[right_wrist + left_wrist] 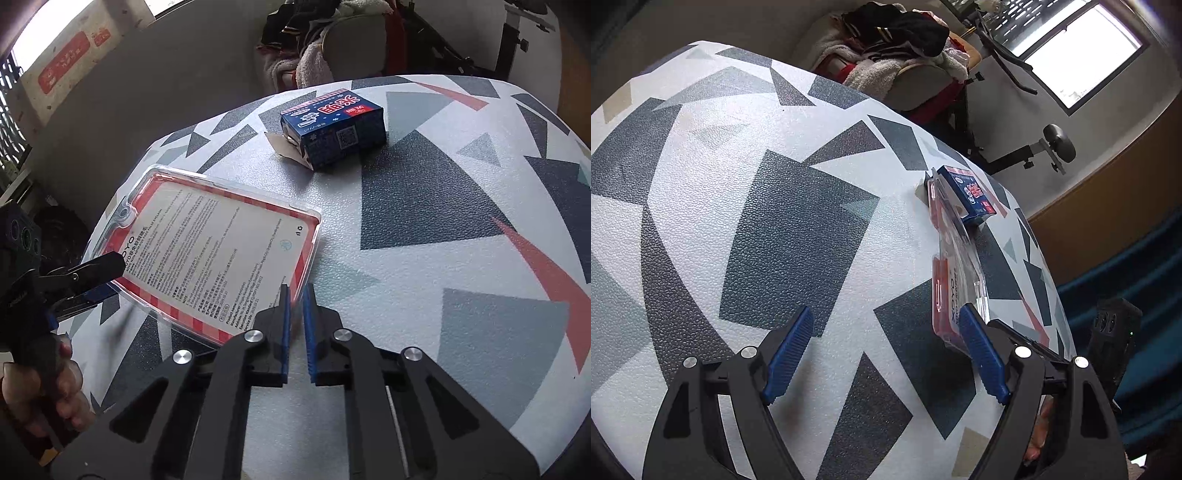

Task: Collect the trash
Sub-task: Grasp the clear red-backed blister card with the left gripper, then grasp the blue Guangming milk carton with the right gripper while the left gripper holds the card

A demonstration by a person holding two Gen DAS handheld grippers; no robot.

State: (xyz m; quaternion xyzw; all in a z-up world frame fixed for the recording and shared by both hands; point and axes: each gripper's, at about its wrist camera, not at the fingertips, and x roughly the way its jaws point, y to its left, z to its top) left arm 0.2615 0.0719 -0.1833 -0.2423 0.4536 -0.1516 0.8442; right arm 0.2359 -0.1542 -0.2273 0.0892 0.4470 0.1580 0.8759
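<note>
The right gripper (pixel 295 295) has its jaws drawn almost together, and the near edge of the flat plastic package (pixel 218 254) runs into the narrow slot between the blue pads (pixel 284 332). It looks like a pinch on that thin rim, though the pads' contact on the clear plastic is hard to make out. The left gripper (pixel 886 354) stands wide, nothing between its jaws; in its own view its right-hand pad (pixel 982 354) sits just beside the package's near end, and in the right wrist view its tip shows at the package's left edge, held by the person's hand (pixel 40 387).

The package lies flat on the patterned table (pixel 461 229), close to the table's left edge. Beyond it a small blue box (pixel 334 127) rests on the table, well apart from both tools, with a scrap of brown card under its near corner. Both look like trash not yet collected.

The chief risk is the grip itself: a shallow pinch on a slick, springy rim could slip as the package is lifted, letting it flop or slide off the table's near edge. The open left jaw could also nudge the package sideways and twist it out of the pinch. The box remains untouched.
</note>
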